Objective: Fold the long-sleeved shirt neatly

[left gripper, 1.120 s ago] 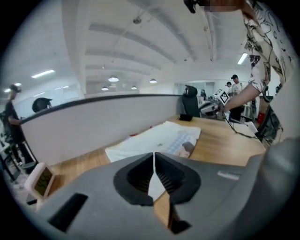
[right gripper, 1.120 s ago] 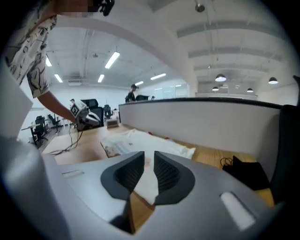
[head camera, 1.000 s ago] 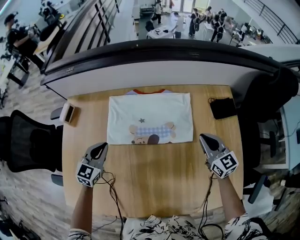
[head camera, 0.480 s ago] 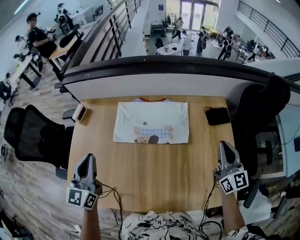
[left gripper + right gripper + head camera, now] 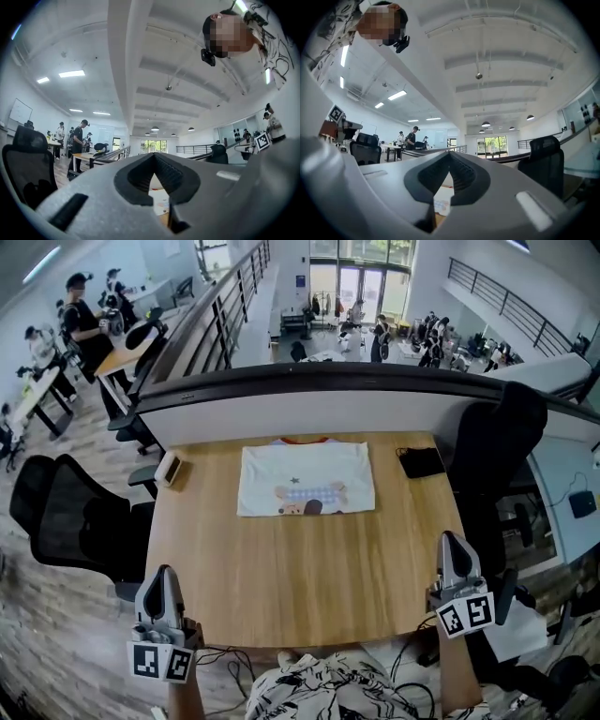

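The folded white shirt (image 5: 307, 480), with a red collar edge and a cartoon print, lies flat at the far middle of the wooden table (image 5: 300, 568). A sliver of the shirt (image 5: 160, 202) shows through the left gripper's jaws, and the shirt (image 5: 442, 199) shows likewise in the right gripper view. My left gripper (image 5: 161, 576) is shut and empty, held off the table's near-left corner. My right gripper (image 5: 452, 544) is shut and empty too, beside the near-right edge. Both point level toward the far side, well short of the shirt.
A black pouch (image 5: 421, 462) lies at the far right of the table, a small white device (image 5: 169, 468) at the far left edge. Black office chairs stand left (image 5: 75, 521) and right (image 5: 492, 451). Behind the table runs a dark curved railing (image 5: 328, 376).
Both grippers have drawn back from the table's middle toward me and outward, and risen, pointing level now. The shirt has not moved.
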